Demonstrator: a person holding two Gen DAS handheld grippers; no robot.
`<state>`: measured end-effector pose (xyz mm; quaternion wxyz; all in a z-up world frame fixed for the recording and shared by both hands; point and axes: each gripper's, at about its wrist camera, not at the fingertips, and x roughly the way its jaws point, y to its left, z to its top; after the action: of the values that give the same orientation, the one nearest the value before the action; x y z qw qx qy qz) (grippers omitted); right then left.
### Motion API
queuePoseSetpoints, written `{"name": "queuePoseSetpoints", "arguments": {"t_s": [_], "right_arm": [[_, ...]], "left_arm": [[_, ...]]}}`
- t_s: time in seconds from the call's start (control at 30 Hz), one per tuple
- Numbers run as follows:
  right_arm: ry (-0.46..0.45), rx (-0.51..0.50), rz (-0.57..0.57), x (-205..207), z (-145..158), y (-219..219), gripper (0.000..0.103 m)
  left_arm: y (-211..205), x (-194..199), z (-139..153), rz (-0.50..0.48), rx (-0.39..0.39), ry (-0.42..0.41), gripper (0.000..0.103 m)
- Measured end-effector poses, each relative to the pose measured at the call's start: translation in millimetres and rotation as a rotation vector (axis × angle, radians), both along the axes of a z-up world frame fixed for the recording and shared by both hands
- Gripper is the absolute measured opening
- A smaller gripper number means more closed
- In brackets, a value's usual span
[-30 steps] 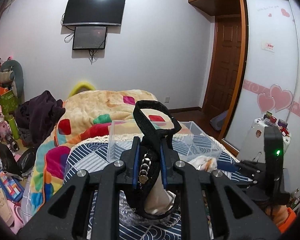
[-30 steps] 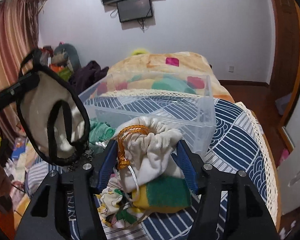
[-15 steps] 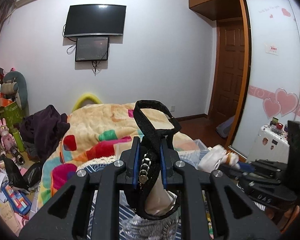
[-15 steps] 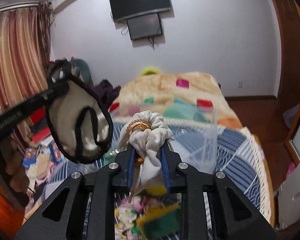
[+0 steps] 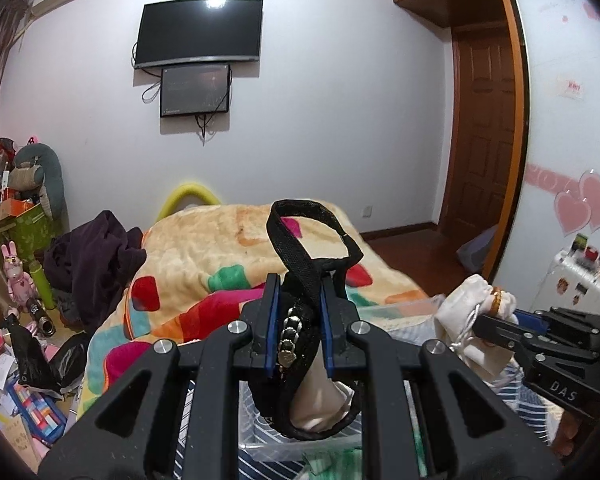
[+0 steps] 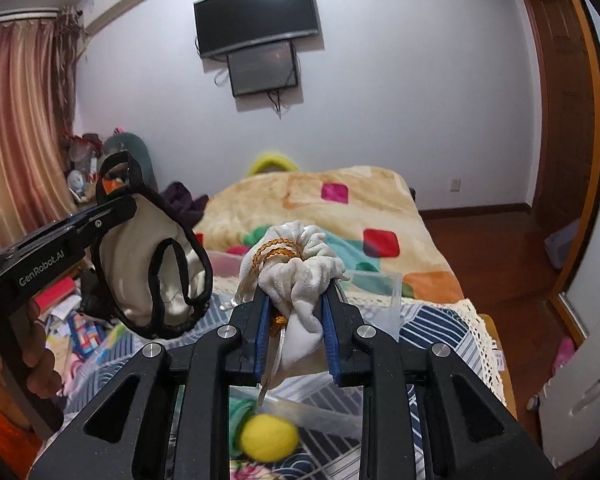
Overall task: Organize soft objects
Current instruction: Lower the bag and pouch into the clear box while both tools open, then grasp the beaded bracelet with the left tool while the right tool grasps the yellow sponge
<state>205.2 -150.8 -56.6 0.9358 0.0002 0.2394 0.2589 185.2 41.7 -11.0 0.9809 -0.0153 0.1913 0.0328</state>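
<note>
My left gripper (image 5: 299,300) is shut on a black-trimmed cream pouch with a chain and strap (image 5: 300,320), held in the air; it also shows in the right wrist view (image 6: 152,276). My right gripper (image 6: 296,300) is shut on a white drawstring pouch with an orange cord (image 6: 296,256), also lifted; it shows at the right of the left wrist view (image 5: 476,308). A clear plastic bin (image 6: 380,292) stands below on the blue patterned cloth (image 6: 436,320). A yellow felt ball (image 6: 268,436) and green fabric (image 6: 240,408) lie under the right gripper.
A bed with a colourful blanket (image 5: 204,264) lies beyond the bin. Clutter, toys and dark clothes (image 5: 92,252) fill the left side. A wardrobe with hearts (image 5: 572,160) and a white case (image 5: 580,280) stand at the right. A TV (image 5: 198,32) hangs on the wall.
My right gripper closed on the white pouch and lifted it off the pile. Both grippers rose, so the bin and cloth sank low in both views.
</note>
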Motion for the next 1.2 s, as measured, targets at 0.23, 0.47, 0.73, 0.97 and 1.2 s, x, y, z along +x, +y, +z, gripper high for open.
{"name": "queuePoseSetpoints", "arguments": {"t_s": [0.23, 0.47, 0.73, 0.97, 1.2], "right_arm": [[0.089, -0.101, 0.006, 16, -21, 6, 0.021], [0.147, -0.220, 0.042, 26, -35, 16, 0.023], [0.217, -0.273, 0.075, 32, -46, 18, 0.028], [0.186, -0.237, 0.063, 20, -35, 10, 0.057], [0.108, -0.200, 0.057, -7, -13, -1, 0.074]], "left_arm": [[-3, 28, -36, -0.040, 0.007, 0.133, 0.017], [-11, 38, -57, -0.075, 0.038, 0.247, 0.017], [-15, 30, -63, -0.101, 0.041, 0.296, 0.029], [-20, 7, -58, -0.115, 0.086, 0.274, 0.058], [-27, -27, -40, -0.103, 0.114, 0.201, 0.088]]}}
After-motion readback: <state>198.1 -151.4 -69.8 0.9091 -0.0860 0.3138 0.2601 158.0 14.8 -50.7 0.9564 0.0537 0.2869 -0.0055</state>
